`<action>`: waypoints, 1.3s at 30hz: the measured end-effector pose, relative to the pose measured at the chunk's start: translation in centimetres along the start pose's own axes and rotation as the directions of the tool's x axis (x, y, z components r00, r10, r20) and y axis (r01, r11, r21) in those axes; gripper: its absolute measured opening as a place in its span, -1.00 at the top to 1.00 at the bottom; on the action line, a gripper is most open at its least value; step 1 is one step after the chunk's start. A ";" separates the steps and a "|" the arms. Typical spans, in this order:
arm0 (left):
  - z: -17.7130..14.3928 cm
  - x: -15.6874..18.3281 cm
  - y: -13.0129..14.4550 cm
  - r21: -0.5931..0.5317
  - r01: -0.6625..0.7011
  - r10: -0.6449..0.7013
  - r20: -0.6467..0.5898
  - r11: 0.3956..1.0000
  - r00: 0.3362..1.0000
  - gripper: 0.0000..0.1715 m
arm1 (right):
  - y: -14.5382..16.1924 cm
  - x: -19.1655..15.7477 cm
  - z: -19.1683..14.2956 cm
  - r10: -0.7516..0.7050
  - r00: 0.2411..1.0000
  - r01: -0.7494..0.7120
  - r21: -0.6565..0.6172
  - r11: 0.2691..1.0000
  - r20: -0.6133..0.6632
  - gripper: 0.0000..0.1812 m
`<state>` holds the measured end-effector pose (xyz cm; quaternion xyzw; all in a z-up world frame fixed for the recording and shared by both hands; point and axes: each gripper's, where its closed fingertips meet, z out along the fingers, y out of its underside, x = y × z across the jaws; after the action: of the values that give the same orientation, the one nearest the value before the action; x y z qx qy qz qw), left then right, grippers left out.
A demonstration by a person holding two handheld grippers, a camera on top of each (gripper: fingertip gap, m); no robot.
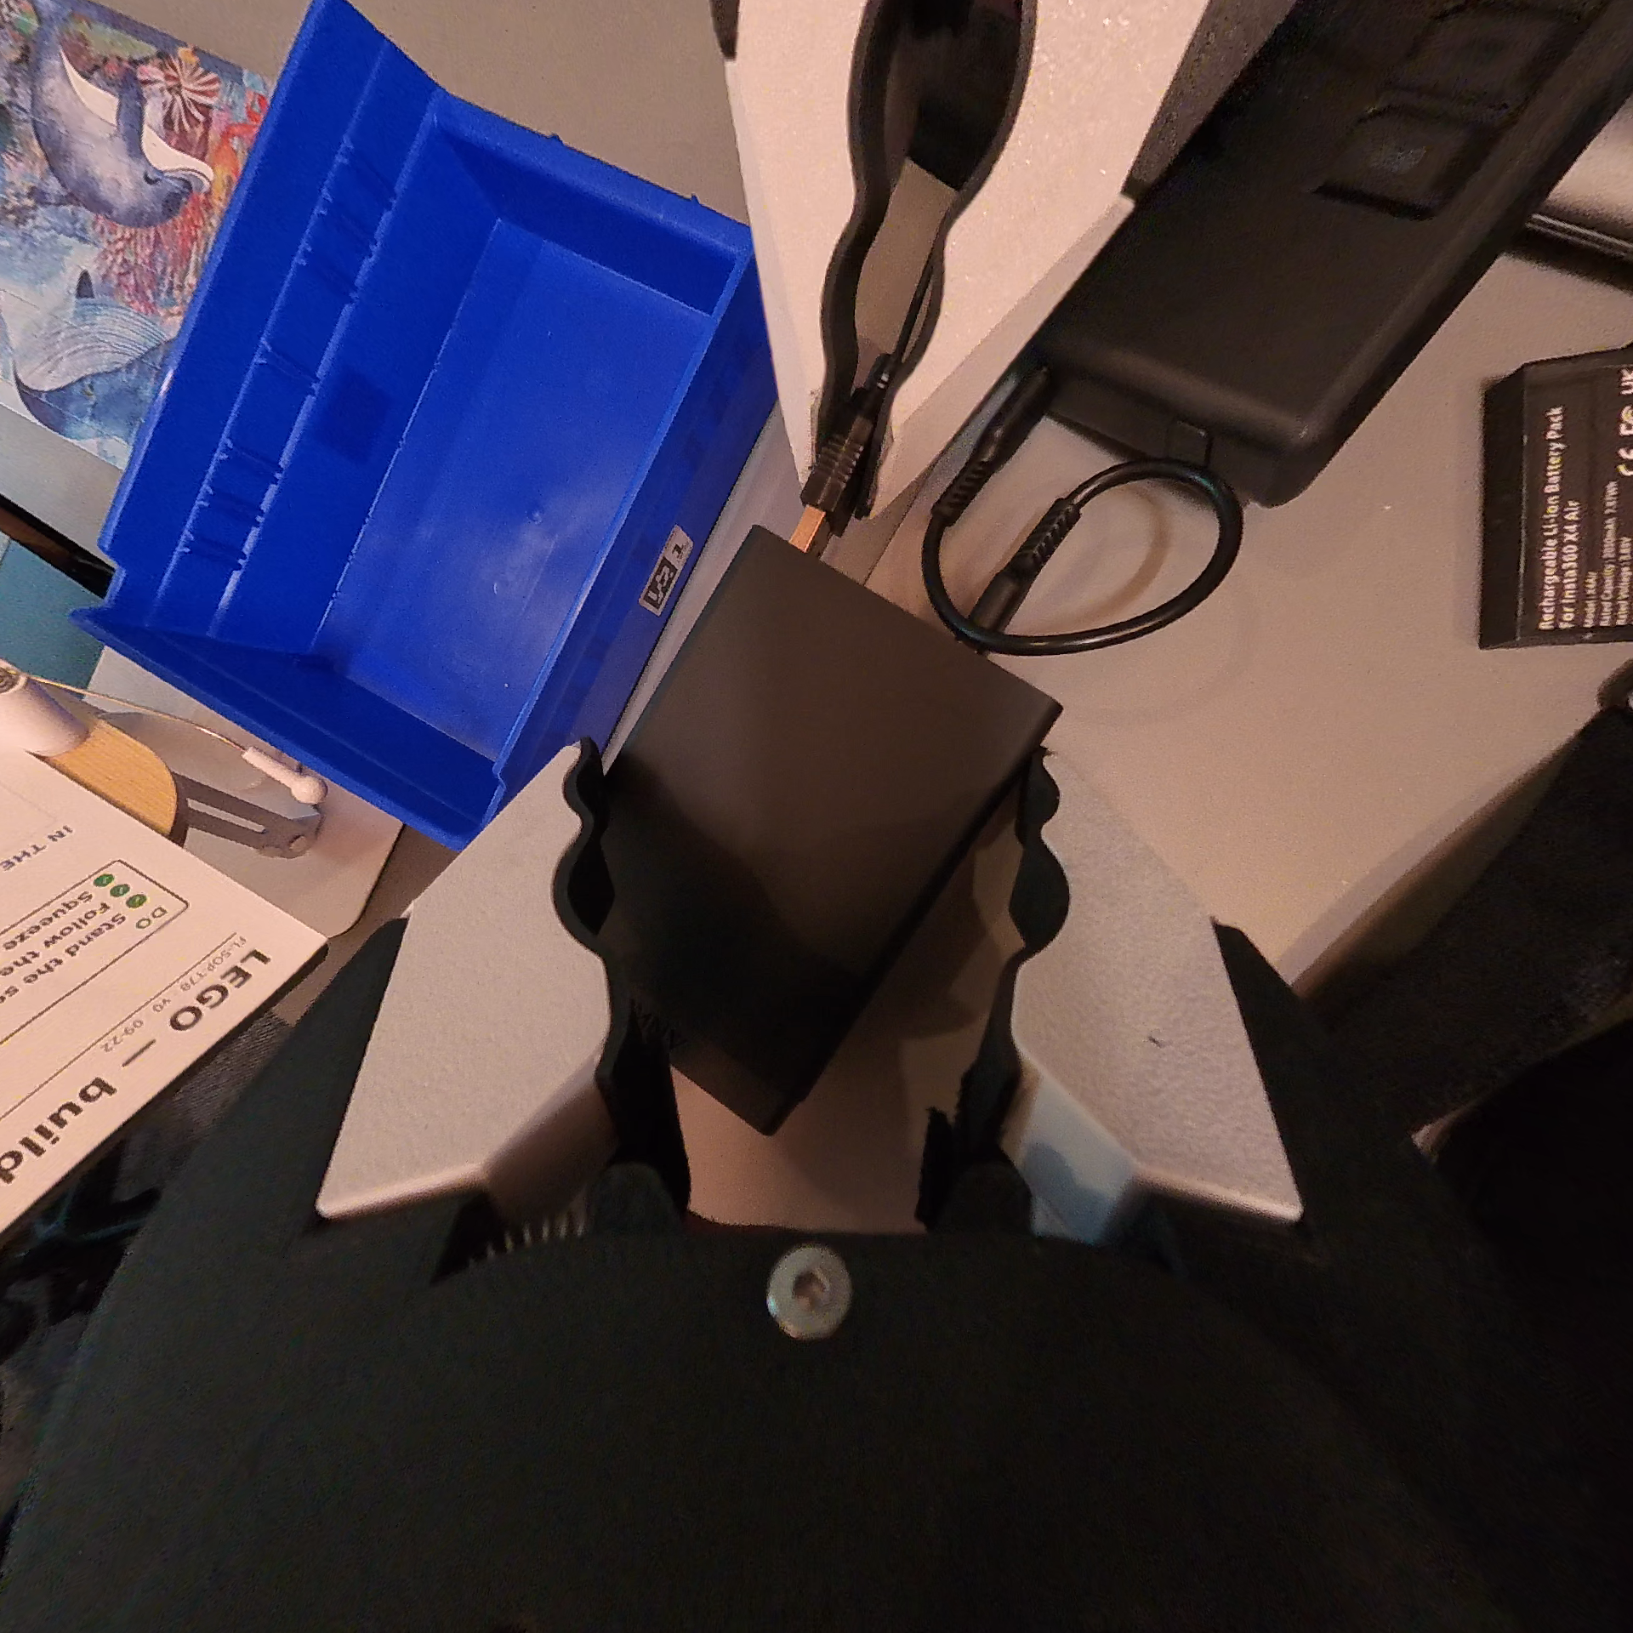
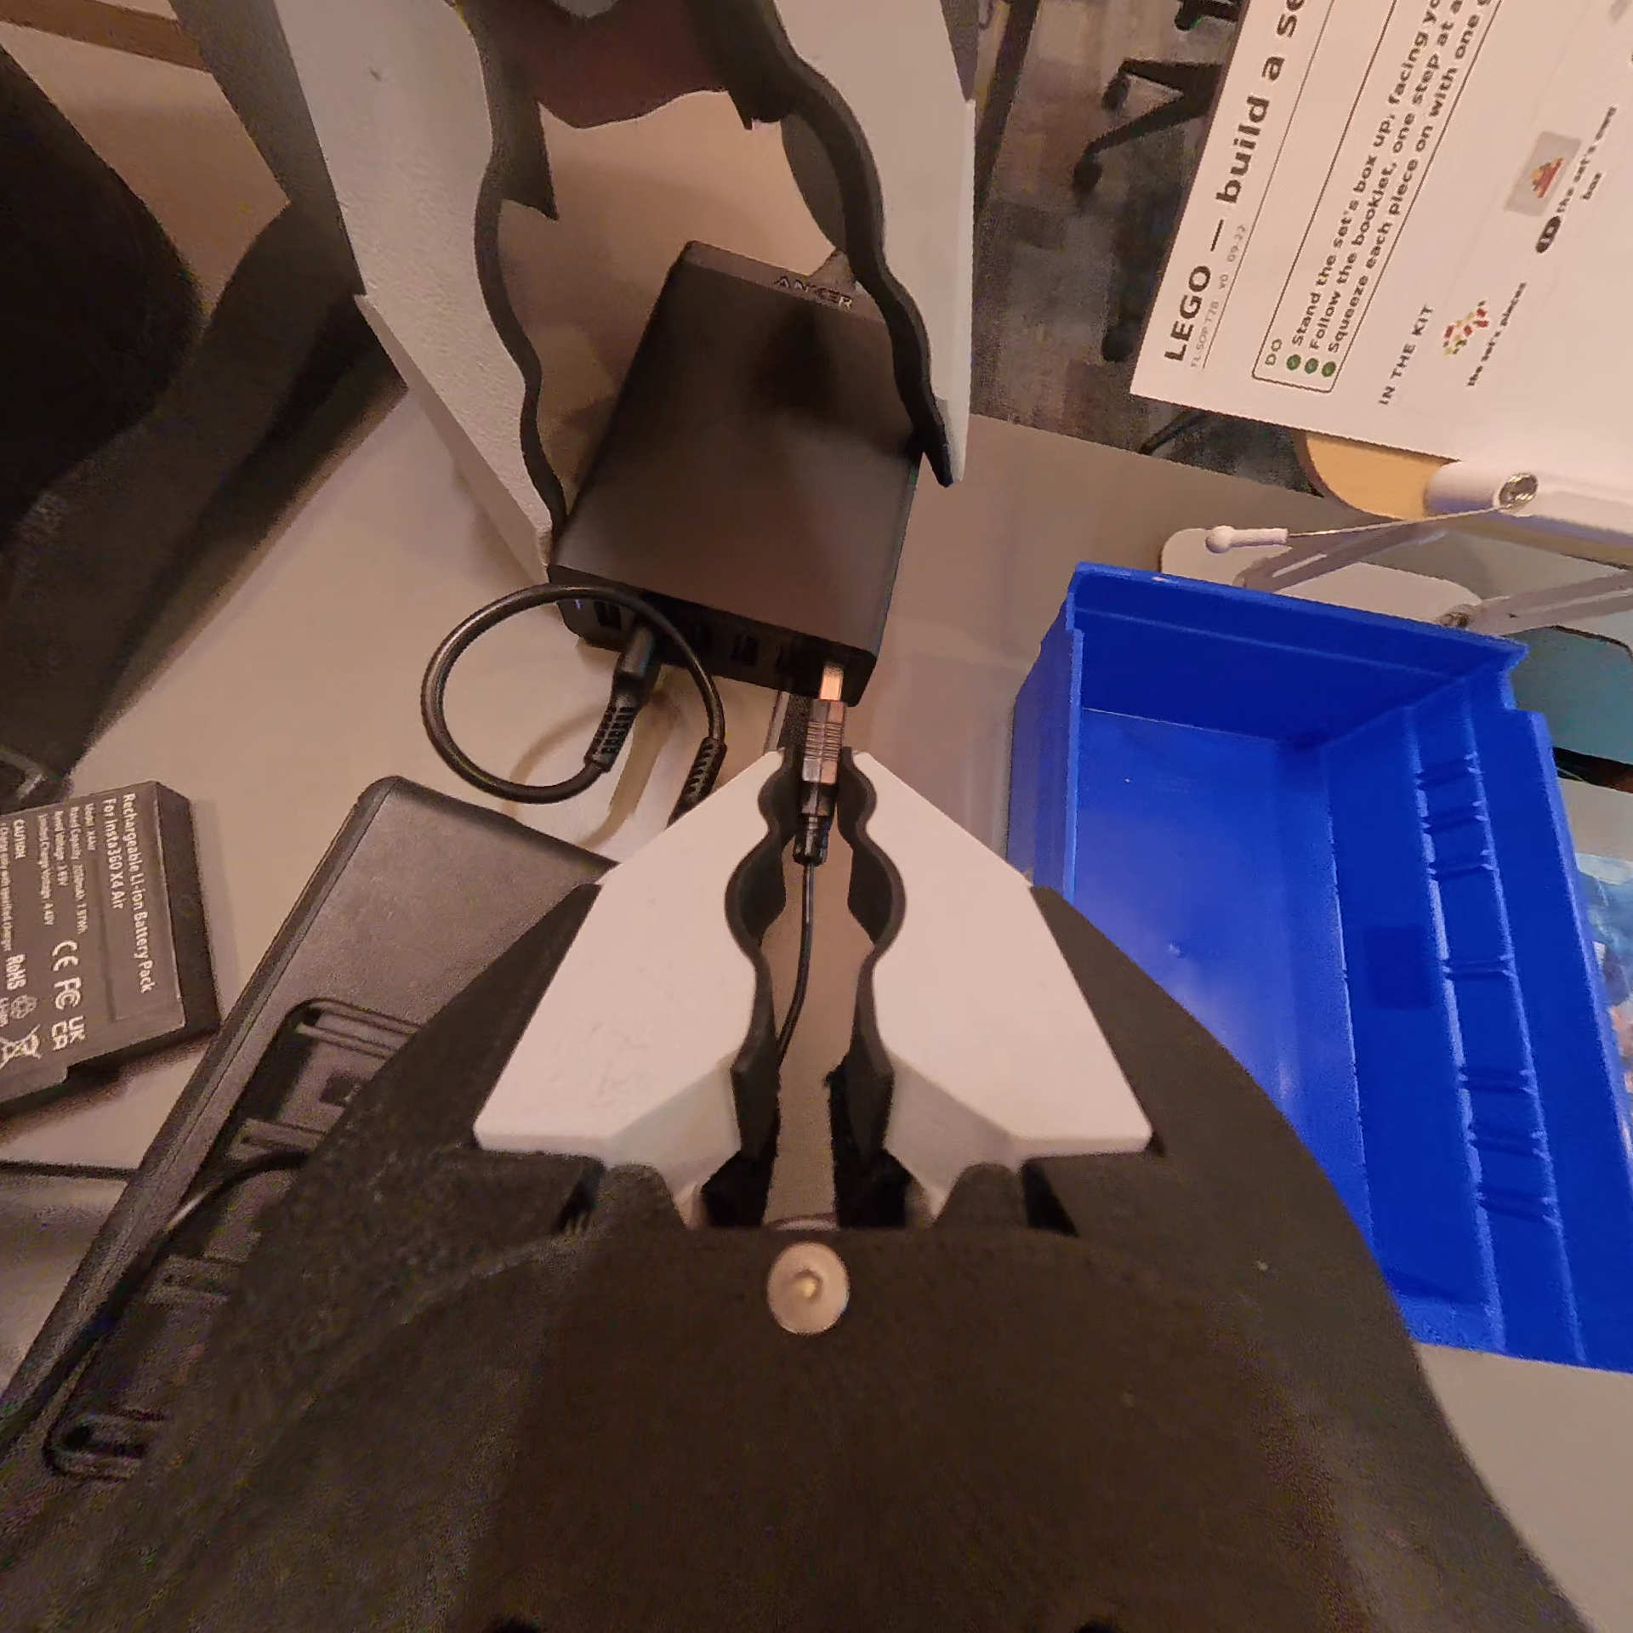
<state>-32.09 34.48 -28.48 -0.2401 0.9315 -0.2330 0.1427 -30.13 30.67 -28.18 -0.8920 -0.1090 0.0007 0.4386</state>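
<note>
My left gripper (image 1: pixel 813 764) is shut on a black charger block (image 1: pixel 822 839) that lies on the grey table. It grips the block by its two long sides. My right gripper (image 2: pixel 817 760) is shut on a black USB plug (image 2: pixel 822 716), whose thin cable runs back between the fingers. The plug's metal tip (image 2: pixel 831 680) meets the right-hand port on the charger's (image 2: pixel 751 442) front face; how deep it sits I cannot tell. In the left wrist view the right gripper (image 1: pixel 839 495) comes in from the top with the plug (image 1: pixel 844 442). The left gripper (image 2: pixel 747 499) straddles the charger in the right wrist view.
A short looped black cable (image 2: pixel 565 707) is plugged into another charger port. An empty blue bin (image 2: pixel 1325 972) stands right of the charger. A black case (image 2: pixel 292 972) and a black battery pack (image 2: pixel 88 937) lie to the left. A printed sheet (image 2: pixel 1414 221) on a stand is beyond the bin. Left tips to right tips: about 5 cm.
</note>
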 end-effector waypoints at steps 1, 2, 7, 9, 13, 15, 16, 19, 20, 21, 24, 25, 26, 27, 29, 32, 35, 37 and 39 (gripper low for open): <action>0.0 0.0 0.0 -0.005 -0.009 0.009 -0.001 1.000 1.000 -0.06 | 0.0 0.0 -0.1 0.006 1.000 -0.007 0.010 1.000 0.013 0.95; 0.0 0.1 0.0 -0.011 -0.023 0.023 -0.004 1.000 1.000 -0.06 | 0.0 0.0 -0.2 0.021 0.999 -0.021 0.017 1.000 0.028 0.95; -0.2 0.7 0.1 -0.023 -0.070 0.070 -0.017 0.997 0.997 -0.07 | 0.0 -0.4 -1.1 0.003 0.999 -0.004 0.025 1.000 0.043 0.95; -0.4 0.9 0.2 -0.043 -0.097 0.097 -0.017 0.994 0.995 -0.06 | -0.2 -0.7 -1.6 0.009 0.998 -0.011 0.028 1.000 0.063 0.95; -0.8 1.3 0.7 -0.077 -0.151 0.150 -0.024 0.985 0.988 -0.07 | -0.8 -1.6 -2.0 0.028 0.987 -0.039 0.073 0.997 0.156 0.96; -0.9 1.4 0.7 -0.097 -0.169 0.167 -0.022 0.981 0.986 -0.08 | -1.2 -1.1 -2.3 0.163 0.958 -0.193 0.111 0.975 0.234 0.96; -0.9 1.4 0.8 -0.102 -0.173 0.172 -0.019 0.980 0.985 -0.08 | -1.4 -1.3 -2.4 0.242 0.922 -0.287 0.116 0.951 0.302 0.95; -1.0 1.5 0.8 -0.115 -0.161 0.161 -0.007 0.980 0.987 -0.08 | -1.7 -2.4 -2.6 0.302 0.854 -0.379 0.109 0.919 0.424 0.95; -1.1 1.5 0.9 -0.117 -0.154 0.155 -0.002 0.981 0.988 -0.08 | -2.0 -2.7 -2.8 0.312 0.837 -0.397 0.108 0.911 0.450 0.95; -1.2 1.6 0.9 -0.117 -0.145 0.146 0.000 0.983 0.989 -0.10 | -2.3 -2.9 -2.9 0.312 0.828 -0.405 0.113 0.907 0.465 0.95; -1.7 1.5 1.0 -0.114 -0.114 0.118 0.027 0.987 0.993 -0.08 | -2.4 -2.6 -2.8 0.310 0.834 -0.401 0.117 0.909 0.456 0.95; -2.0 1.5 1.0 -0.112 -0.096 0.101 0.037 0.989 0.994 -0.08 | -2.5 -2.4 -2.8 0.323 0.826 -0.420 0.121 0.900 0.462 0.95; -2.3 1.3 1.0 -0.111 -0.084 0.091 0.054 0.990 0.994 -0.09 | -2.5 -2.0 -2.9 0.333 0.822 -0.434 0.128 0.892 0.462 0.95; -2.7 1.3 1.0 -0.107 -0.069 0.076 0.065 0.992 0.995 -0.09 | -2.5 -1.9 -3.1 0.337 0.816 -0.442 0.132 0.887 0.469 0.95; -3.8 0.9 0.8 -0.080 -0.024 0.032 0.098 0.996 0.995 -0.06 | -2.6 -2.1 -3.3 0.344 0.800 -0.462 0.139 0.876 0.491 0.95; -6.2 0.1 -1.1 0.033 0.079 -0.083 0.157 0.996 0.984 0.12 | -2.9 -2.3 -3.5 0.305 0.812 -0.441 0.179 0.879 0.498 0.95; -7.5 0.3 -4.0 0.124 0.085 -0.110 0.209 0.989 0.972 0.24 | -3.5 -1.7 -4.3 0.224 0.870 -0.365 0.267 0.892 0.439 0.95; -7.3 0.7 -5.5 0.119 0.036 -0.065 0.250 0.992 0.966 0.39 | -3.8 -1.9 -4.8 0.126 0.919 -0.249 0.304 0.920 0.373 0.95; -6.8 1.8 -7.0 0.108 -0.019 -0.008 0.238 0.994 0.971 0.46 | -3.9 -2.6 -5.1 -0.015 0.957 -0.086 0.328 0.941 0.291 0.95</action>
<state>-33.47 30.57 -19.46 -0.2555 0.8941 -0.2530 0.2671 -32.91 28.53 -22.22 -0.7958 -0.1539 0.1577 0.5640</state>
